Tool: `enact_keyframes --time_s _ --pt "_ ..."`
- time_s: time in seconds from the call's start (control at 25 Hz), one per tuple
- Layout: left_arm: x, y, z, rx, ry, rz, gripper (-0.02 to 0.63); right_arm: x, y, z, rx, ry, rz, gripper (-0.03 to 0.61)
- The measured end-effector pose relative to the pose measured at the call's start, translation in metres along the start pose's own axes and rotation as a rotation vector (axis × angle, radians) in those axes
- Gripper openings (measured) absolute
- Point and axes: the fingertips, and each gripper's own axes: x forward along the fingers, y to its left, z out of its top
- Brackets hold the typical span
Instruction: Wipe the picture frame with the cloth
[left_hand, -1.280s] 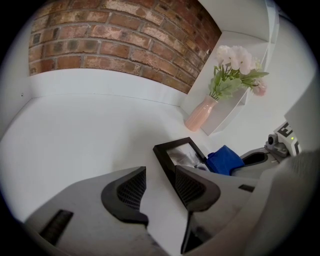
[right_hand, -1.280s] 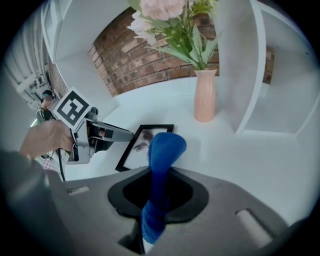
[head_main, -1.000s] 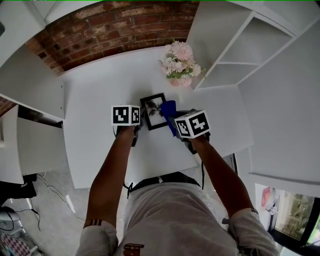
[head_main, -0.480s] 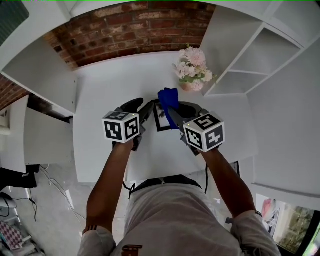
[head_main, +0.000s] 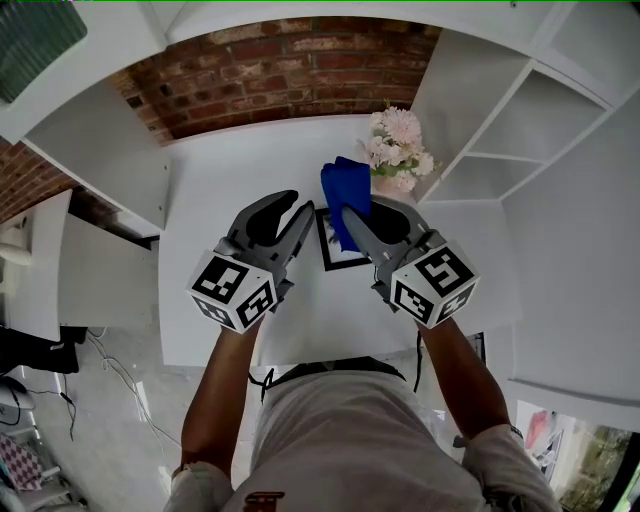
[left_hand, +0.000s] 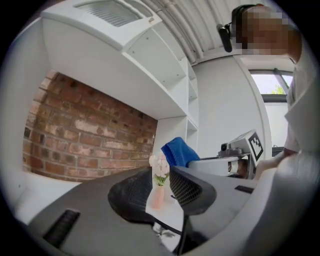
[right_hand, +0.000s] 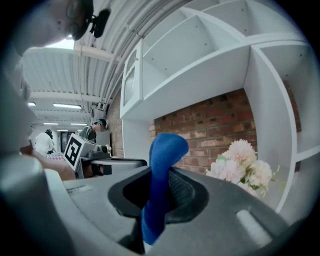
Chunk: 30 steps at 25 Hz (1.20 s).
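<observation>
The black picture frame (head_main: 338, 252) lies flat on the white table (head_main: 225, 175), partly hidden under both grippers. My right gripper (head_main: 358, 215) hovers above its right side, shut on a blue cloth (head_main: 345, 190) that sticks up out of the jaws (right_hand: 161, 165). My left gripper (head_main: 295, 208) is raised above the frame's left side. Its jaws are closing with nothing between them; through the gap I see only the table and the flowers (left_hand: 159, 172). In the left gripper view the cloth (left_hand: 177, 150) and the right gripper's marker cube (left_hand: 252, 145) show to the right.
A pink vase of pale flowers (head_main: 400, 150) stands at the back of the table, close behind the cloth. White shelving (head_main: 500, 130) rises on the right and a brick wall (head_main: 270, 70) runs behind. A white cabinet (head_main: 95, 140) flanks the left.
Both grippers have risen well off the table and turned level, the right one carrying the blue cloth up. The left jaws have narrowed. The frame stays on the table.
</observation>
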Motion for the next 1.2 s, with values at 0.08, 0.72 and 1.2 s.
enact_keyframes --time_s 0.08,0.72,1.2 --pt "-0.004 -0.009 0.013 0.036 -0.039 -0.013 0.095 -0.006 0.004 0.012 -0.009 -0.055 0.008 0.058" --pt "-0.019 -0.042 0.053 0.15 -0.173 -0.001 0.0 -0.041 0.028 0.05 -0.104 -0.282 0.037 0.057" --pt "-0.022 -0.055 0.051 0.156 -0.186 -0.018 0.0 -0.049 0.036 0.047 -0.129 -0.298 0.035 0.055"
